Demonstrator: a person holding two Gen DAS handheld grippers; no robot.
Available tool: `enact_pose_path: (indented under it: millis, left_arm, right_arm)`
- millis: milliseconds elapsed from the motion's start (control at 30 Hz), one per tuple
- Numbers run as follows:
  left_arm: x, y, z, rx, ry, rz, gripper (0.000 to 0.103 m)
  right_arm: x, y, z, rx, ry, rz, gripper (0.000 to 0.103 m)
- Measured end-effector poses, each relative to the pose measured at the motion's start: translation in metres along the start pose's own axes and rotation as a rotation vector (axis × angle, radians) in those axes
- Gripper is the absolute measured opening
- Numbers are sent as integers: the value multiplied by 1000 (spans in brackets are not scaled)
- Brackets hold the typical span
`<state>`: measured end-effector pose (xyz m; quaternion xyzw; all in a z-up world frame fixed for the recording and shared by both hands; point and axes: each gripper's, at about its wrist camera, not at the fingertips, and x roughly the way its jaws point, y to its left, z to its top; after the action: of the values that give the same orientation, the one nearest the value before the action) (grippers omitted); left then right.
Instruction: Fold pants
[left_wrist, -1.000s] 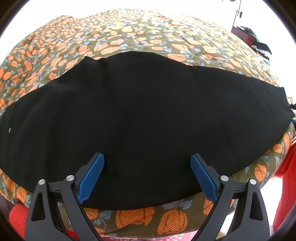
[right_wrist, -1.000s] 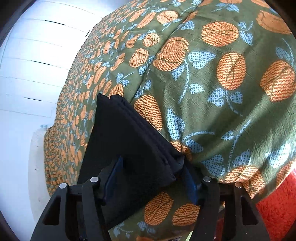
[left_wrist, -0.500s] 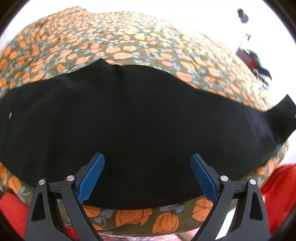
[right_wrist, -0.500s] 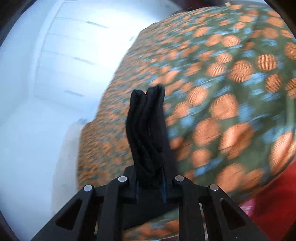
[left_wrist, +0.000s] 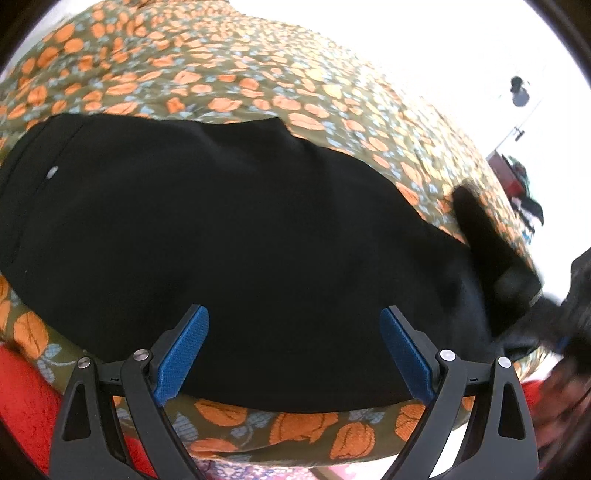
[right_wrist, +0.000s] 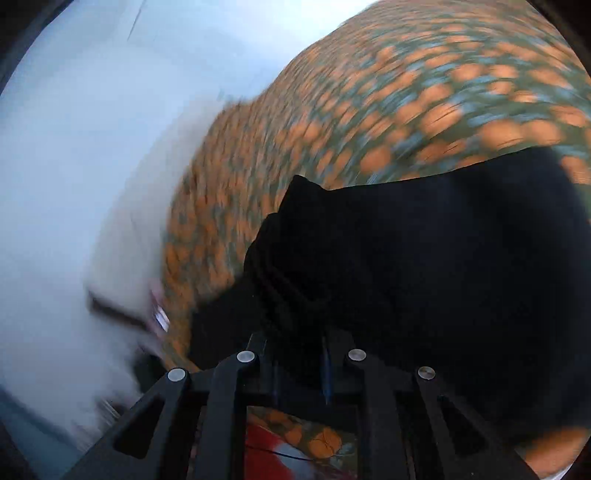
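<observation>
Much of the right wrist view is smeared with blur: the patterned bedspread (right_wrist: 424, 92) runs into streaks of orange and blue-green, and the pale wall or cupboard front (right_wrist: 74, 129) on the left is a wash with no readable edges. At the bottom of that view the right gripper (right_wrist: 295, 354) has its jaws drawn in narrow, pinched on a bunched end of the black pants (right_wrist: 424, 258); the pads are almost wholly buried in the cloth, with only a thin blue sliver showing. The jaws have just been closing, with that fabric between them. The gathered end rises as a dark lump above the fingers, and the rest of the garment spreads to the right across the bed.

In the left wrist view the left gripper (left_wrist: 295, 350) stands wide, its two blue pads (left_wrist: 181, 354) far apart and gripping nothing; the near hem of the pants (left_wrist: 240, 221) lies below and between them. There is one garment, laid flat on the bedspread (left_wrist: 258, 66), with a small pale dot near its left end. At the right, one end is lifted and folded up, blurred, and the dark shape that holds it is cut off by the frame edge. A red cloth (left_wrist: 26, 398) shows at the near corners. Far right, some dark objects against the bright background are too small to make out.
</observation>
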<state>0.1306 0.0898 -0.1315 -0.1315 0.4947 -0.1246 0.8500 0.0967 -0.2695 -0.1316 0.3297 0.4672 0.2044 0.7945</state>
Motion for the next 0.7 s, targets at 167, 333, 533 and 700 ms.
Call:
enact_pose_path:
  millis: [167, 333, 533, 700]
  left_arm:
    - [-9, 11, 1, -51, -20, -18, 94]
    - [-28, -13, 1, 13, -76, -170, 93]
    - [-1, -81, -4, 171, 28, -328, 53]
    - [31, -109, -7, 251, 105, -279, 32]
  right_arm:
    - [56, 27, -54, -339, 239, -173, 55]
    - [-15, 33, -74, -585, 194, -255, 80]
    - [-86, 14, -80, -599, 83, -328, 84]
    - [-92, 11, -78, -523, 58, -330, 84]
